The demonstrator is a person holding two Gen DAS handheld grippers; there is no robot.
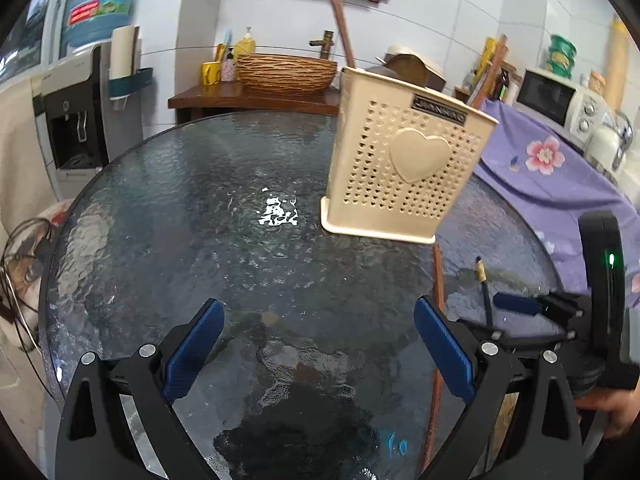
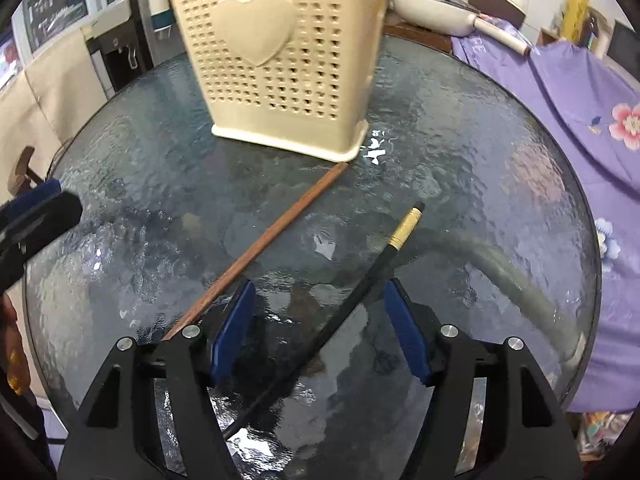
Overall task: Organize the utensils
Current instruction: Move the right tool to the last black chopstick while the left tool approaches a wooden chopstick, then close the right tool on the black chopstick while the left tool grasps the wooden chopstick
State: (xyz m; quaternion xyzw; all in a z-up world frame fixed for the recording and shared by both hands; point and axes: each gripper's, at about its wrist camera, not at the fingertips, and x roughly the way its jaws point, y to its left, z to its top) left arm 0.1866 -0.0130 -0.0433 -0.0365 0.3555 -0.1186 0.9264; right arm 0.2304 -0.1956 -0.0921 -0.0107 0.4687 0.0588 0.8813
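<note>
A cream perforated utensil holder (image 1: 404, 168) (image 2: 280, 60) with a heart on its side stands on the round glass table (image 1: 160, 208). One brown chopstick (image 1: 342, 28) sticks up out of it. Another brown chopstick (image 2: 272, 236) (image 1: 438, 320) lies flat on the glass in front of the holder. Beside it lies a black chopstick (image 2: 360, 284) (image 1: 482, 280) with a gold band, running between the fingers of my right gripper (image 2: 320, 292); the pads stand wide of it. My left gripper (image 1: 318, 308) hovers open over bare glass, left of both chopsticks, with nothing between its fingers.
Purple floral cloth (image 1: 560, 168) covers the surface right of the table. Behind the table are a wooden counter with a woven basin (image 1: 286, 72), a water dispenser (image 1: 76, 120) at left and a microwave (image 1: 556, 100) at right. A white pan (image 2: 432, 12) sits behind the holder.
</note>
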